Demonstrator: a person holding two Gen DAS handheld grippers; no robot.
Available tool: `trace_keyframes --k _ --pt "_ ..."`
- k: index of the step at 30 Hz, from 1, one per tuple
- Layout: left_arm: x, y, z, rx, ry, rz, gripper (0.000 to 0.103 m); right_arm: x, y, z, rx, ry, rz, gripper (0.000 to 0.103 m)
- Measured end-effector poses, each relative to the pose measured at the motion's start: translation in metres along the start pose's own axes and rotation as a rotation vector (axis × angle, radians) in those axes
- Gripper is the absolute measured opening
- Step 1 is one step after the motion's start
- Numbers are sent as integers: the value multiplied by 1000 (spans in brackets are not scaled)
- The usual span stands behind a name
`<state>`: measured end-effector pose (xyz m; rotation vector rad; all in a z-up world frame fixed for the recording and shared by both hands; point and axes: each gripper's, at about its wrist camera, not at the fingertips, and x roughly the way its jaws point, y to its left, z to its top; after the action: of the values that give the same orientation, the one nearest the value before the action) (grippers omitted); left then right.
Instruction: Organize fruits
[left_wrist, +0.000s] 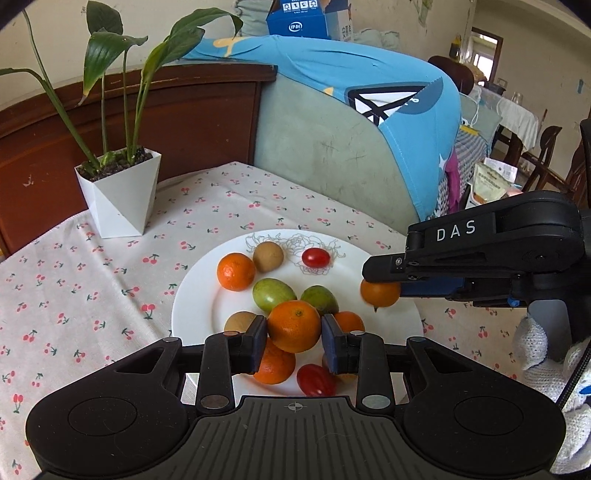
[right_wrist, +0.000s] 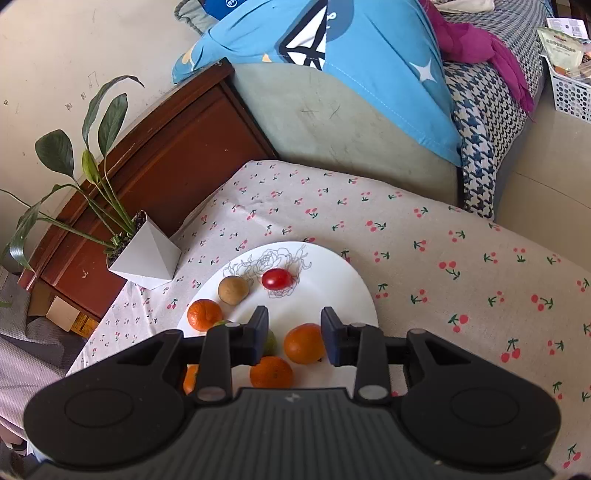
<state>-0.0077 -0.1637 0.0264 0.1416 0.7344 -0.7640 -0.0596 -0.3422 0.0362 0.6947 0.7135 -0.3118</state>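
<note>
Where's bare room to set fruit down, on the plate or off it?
Bare patches: tablecloth right of the plate; cloth between the planter and the plate's left rim; the plate's far-right part beside the cherry tomato. Crowded: the plate's centre and near side, packed with oranges and green fruit around both grippers.

The right gripper (right_wrist: 294, 338) hangs over a white plate (right_wrist: 343, 284) — an orange (right_wrist: 303, 343) against its right finger, a cherry tomato (right_wrist: 276, 278) farther off.
</note>
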Motion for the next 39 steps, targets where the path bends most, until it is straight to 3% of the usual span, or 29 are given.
trace_keyframes --k 4,12,16,24,39 --pt "-4 -3 3 8 -5 20 36 -3 2 2 -3 -13 3 33" --pt "-12 -10 9 25 7 70 65 -8 9 5 -21 -30 -1 43" --pt "-16 -10 11 13 17 90 68 -14 14 6 -39 -46 -12 52" --pt "-33 -13 13 -14 25 129 85 -35 20 6 -63 -70 -57 64" --pt "-62 -6 -8 -81 58 185 89 -63 7 -28 -26 -41 -164 80"
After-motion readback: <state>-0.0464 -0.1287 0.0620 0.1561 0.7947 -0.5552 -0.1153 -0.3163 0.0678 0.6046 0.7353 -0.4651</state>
